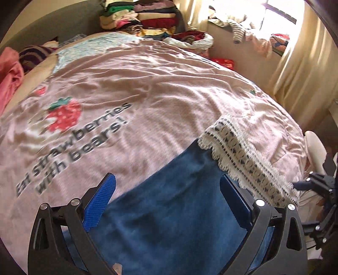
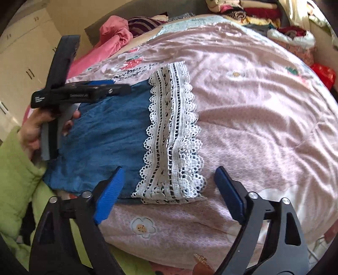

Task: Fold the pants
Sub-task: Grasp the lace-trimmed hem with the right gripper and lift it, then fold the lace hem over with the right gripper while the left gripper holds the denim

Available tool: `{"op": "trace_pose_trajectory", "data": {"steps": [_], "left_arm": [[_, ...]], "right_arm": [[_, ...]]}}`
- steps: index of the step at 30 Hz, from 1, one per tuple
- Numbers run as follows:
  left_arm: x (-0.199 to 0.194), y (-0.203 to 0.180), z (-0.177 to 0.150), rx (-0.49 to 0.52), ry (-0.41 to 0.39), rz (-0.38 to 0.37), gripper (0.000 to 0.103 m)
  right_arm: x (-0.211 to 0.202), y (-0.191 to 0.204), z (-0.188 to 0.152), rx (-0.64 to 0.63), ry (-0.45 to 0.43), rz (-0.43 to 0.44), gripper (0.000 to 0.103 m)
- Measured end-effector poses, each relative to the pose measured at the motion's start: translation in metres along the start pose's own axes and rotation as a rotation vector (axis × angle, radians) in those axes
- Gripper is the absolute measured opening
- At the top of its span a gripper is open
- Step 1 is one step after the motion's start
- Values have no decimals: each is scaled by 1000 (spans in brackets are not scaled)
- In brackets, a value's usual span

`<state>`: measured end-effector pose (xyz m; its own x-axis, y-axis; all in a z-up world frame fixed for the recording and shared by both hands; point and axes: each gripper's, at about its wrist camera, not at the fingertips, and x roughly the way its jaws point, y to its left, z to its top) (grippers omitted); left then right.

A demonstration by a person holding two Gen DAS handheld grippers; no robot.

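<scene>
Blue pants point(image 1: 169, 207) with a white lace hem point(image 1: 245, 156) lie flat on a pink bedspread point(image 1: 147, 80). My left gripper point(image 1: 168, 186) is open, its blue pads either side of the blue cloth, just above it. In the right wrist view the pants point(image 2: 109, 135) lie at the bed's near left with the lace hem point(image 2: 173, 135) running front to back. My right gripper point(image 2: 169, 179) is open and hovers over the near end of the lace. The left gripper point(image 2: 118, 90) shows at the pants' far left, held by a hand.
The bedspread carries a strawberry print and the words "Eat strawberries with bears!" point(image 1: 71, 146). Stacks of folded clothes point(image 1: 145, 19) sit at the head of the bed. A pink garment point(image 2: 114, 38) and a green quilt point(image 2: 17, 182) lie left. Curtains point(image 1: 300, 69) hang right.
</scene>
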<state>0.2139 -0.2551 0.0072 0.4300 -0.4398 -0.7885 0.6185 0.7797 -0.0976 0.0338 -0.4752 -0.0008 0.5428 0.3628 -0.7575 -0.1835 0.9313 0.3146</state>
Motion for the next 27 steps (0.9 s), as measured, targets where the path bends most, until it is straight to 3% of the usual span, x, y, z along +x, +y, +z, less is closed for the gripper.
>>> {"op": "trace_pose_trajectory", "data": {"steps": [5, 7, 8, 9, 13, 15, 16, 18, 20, 23, 27], "left_arm": [[18, -4, 8, -4, 15, -52, 97], [26, -7, 7, 3, 34, -58, 93], [30, -8, 6, 7, 41, -58, 79], [34, -8, 5, 9, 49, -62, 75], [40, -7, 5, -23, 35, -95, 73], [40, -5, 4, -35, 33, -117, 59], [39, -7, 3, -40, 30, -131, 53], [37, -11, 3, -51, 35, -138, 31], [33, -14, 3, -64, 35, -141, 22], [25, -15, 1, -65, 10, -151, 17], [1, 2, -5, -139, -58, -222, 12]], "right_arm": [[6, 1, 5, 4, -1, 23, 61], [7, 3, 5, -12, -3, 35, 61], [9, 3, 6, -19, -3, 38, 61], [13, 0, 7, -14, 5, 39, 60], [22, -4, 9, 3, 3, 69, 55], [26, -1, 11, -15, 2, 75, 47], [27, 0, 12, -22, 6, 78, 39], [29, 5, 14, -31, 15, 114, 21], [29, 14, 15, -53, 16, 133, 19], [21, 35, 20, -112, -13, 152, 17], [7, 73, 28, -212, -50, 192, 16]]}}
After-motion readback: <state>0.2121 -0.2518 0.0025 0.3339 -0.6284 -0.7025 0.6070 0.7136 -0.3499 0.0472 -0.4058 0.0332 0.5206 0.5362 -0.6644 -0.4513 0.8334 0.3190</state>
